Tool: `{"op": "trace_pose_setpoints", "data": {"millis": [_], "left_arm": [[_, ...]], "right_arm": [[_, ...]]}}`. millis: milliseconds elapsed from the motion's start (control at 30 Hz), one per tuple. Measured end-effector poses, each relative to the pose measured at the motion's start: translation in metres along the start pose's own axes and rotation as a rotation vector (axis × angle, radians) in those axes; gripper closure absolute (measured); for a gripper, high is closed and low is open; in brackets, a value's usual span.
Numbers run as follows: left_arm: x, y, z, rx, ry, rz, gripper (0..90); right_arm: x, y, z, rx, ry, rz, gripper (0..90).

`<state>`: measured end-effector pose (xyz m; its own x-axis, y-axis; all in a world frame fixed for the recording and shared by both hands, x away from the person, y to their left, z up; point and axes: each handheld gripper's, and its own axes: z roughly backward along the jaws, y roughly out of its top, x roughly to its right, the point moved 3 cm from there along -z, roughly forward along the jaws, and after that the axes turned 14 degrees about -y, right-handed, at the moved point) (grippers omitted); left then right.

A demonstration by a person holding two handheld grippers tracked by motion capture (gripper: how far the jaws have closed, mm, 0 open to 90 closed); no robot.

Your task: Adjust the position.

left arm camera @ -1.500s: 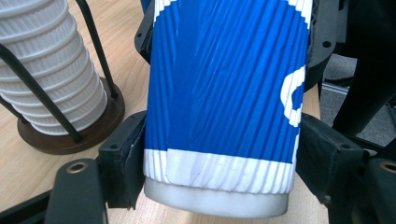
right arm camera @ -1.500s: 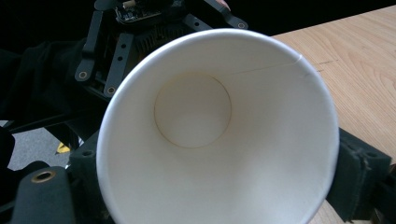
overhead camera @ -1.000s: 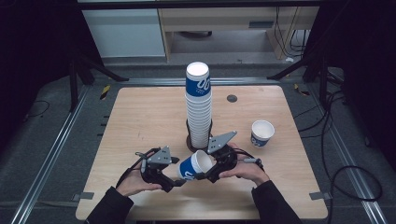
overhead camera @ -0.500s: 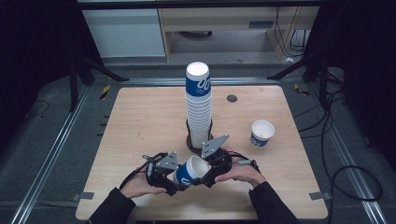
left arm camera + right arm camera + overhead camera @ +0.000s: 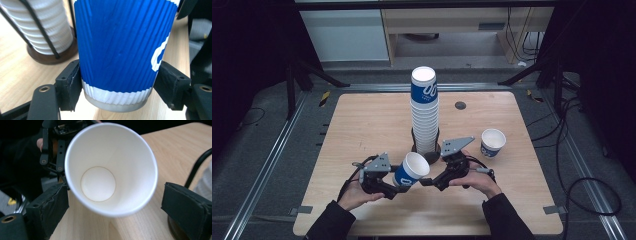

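High view: the left gripper [image 5: 398,186] holds a blue cup [image 5: 411,170] tilted, mouth toward one o'clock, near the front edge of the table [image 5: 362,120], just at six o'clock of the cup stack [image 5: 424,112] in its wire holder. The right gripper [image 5: 428,181] sits at the cup's three o'clock side, its jaws having just been opening, with no pad on the cup.

Left gripper view: both pads are clenched on the blue cup [image 5: 120,47] low on its wall, just above the white base band. The stack [image 5: 40,27] stands at ten o'clock.

Right gripper view: the jaws stand released, spread either side of the cup's open mouth [image 5: 110,167], apart from the rim.

Judgement: the hand-over appears complete. The left grip sits low, so the cup could pivot; it should be carried slowly, squeezed lightly to avoid crushing the wall, and the right gripper drawn back clear of the rim first.
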<state>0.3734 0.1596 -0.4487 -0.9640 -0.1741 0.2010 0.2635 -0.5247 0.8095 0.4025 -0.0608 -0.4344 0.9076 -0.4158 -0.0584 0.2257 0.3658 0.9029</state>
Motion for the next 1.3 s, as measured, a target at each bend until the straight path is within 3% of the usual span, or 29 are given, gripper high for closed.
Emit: {"op": "trace_pose_setpoints", "data": {"millis": [33,133,367,667,867,1100,1300], "left_arm": [[0.000,0.001,0.003,0.031,0.013,0.003,27.8],[0.001,0.003,0.004,0.057,0.017,-0.004,27.8],[0.010,0.008,-0.003,0.088,0.017,-0.019,27.9],[0.017,0.010,-0.014,0.075,0.016,-0.034,27.8],[0.015,0.009,-0.015,0.078,0.014,-0.033,27.3],[0.013,0.008,-0.013,0.072,0.013,-0.023,24.7],[0.007,0.002,-0.009,0.058,0.034,0.000,23.5]], "right_arm": [[0.001,0.001,0.001,0.007,-0.006,-0.009,7.5],[0.002,0.001,0.001,0.020,-0.007,-0.022,7.8],[-0.006,0.004,-0.004,0.052,0.039,-0.047,10.5],[-0.013,0.003,-0.013,0.054,0.080,-0.054,16.4],[-0.013,0.003,-0.013,0.057,0.082,-0.059,19.5],[-0.011,0.007,-0.006,0.076,0.049,-0.047,19.9],[0.002,0.009,0.011,0.095,-0.031,-0.051,19.8]]}}
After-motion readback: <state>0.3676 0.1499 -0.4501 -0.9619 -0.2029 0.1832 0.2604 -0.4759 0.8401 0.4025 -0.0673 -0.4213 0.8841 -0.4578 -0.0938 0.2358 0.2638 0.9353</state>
